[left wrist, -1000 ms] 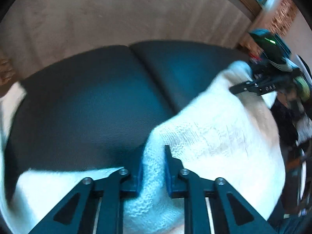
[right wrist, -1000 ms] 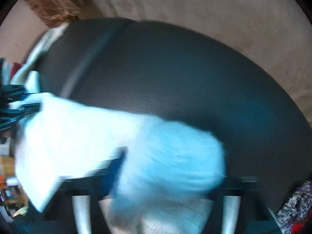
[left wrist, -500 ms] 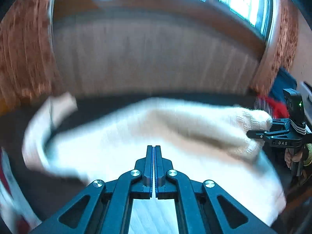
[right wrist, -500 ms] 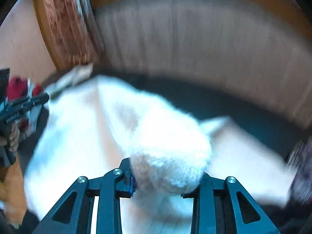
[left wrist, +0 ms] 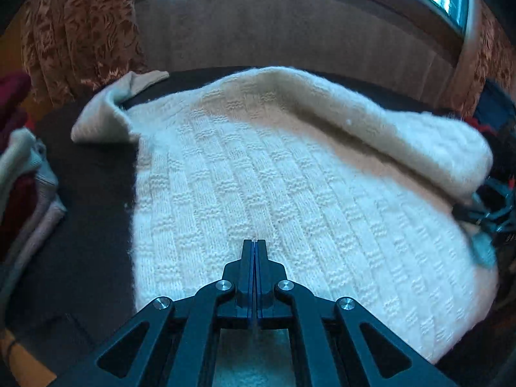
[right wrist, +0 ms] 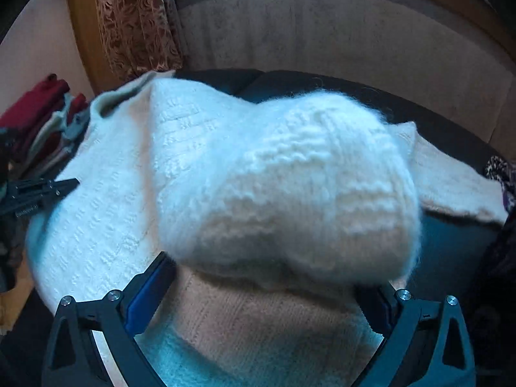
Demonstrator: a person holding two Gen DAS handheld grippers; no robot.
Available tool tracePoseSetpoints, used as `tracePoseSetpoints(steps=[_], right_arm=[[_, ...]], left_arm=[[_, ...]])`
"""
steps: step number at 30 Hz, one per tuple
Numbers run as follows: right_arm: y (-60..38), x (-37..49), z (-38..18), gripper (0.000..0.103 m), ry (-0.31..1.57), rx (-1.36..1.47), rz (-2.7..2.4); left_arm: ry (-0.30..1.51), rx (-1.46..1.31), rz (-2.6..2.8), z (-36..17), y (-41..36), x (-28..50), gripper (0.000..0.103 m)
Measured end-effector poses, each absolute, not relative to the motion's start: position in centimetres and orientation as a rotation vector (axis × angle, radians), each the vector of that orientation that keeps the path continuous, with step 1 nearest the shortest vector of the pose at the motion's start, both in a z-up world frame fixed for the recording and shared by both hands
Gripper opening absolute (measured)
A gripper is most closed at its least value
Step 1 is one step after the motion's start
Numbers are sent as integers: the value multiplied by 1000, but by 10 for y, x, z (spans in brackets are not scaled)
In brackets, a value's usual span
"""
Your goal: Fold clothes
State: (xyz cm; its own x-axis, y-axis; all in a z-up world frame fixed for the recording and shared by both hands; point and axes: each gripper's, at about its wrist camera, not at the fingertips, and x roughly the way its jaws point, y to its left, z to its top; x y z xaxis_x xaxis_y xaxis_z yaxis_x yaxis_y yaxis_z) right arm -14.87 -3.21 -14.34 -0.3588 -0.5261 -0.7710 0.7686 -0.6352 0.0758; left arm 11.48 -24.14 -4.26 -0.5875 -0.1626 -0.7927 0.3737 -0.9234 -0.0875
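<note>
Left wrist view shows one cream knitted sweater (left wrist: 290, 187) spread over a dark cushioned seat (left wrist: 80, 200), filling the frame from 9 to 4 o'clock. One stack of folded clothes (left wrist: 22, 174) — red and pale pieces — sits at 9 o'clock. The left gripper (left wrist: 254, 245) points forward low over the knit, its two fingers pressed together at the tips; whether any fabric is pinched between them I cannot tell. At 3 o'clock the right gripper (left wrist: 480, 216) appears blurred. Right wrist view: the right gripper (right wrist: 261, 277) has its two fingers spread wide, a thick bunched fold of sweater (right wrist: 290, 187) lying between and over them.
</note>
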Motion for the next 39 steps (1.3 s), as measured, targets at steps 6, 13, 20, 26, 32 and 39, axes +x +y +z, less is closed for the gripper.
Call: tracePoseSetpoints(steps=[6,13,20,26,32,39], right_arm=[[3,-165,-124,103,38,1090,-1984],[5,-209,-59,103,-168,1042,-1993],[-89,-275,-66,80,27,1253,-1789],[-117,-308,-131,82,28,1570,-1550],[-148,-295,-136,12,83,1512,-1521],[-183,-296,-52,9,234,1125,-1816]], left_arm=[[334,1176,-2548,-14,-248,85,13],[168,1068,-2650,35,-271,-4,32],[30,1414,-2767,5,-279,-93,37],[53,1674,-2783,-28,-280,-113,44],[32,1541,-2796,-38,-272,-105,24],[211,1072,-2803,17,-291,-89,5]])
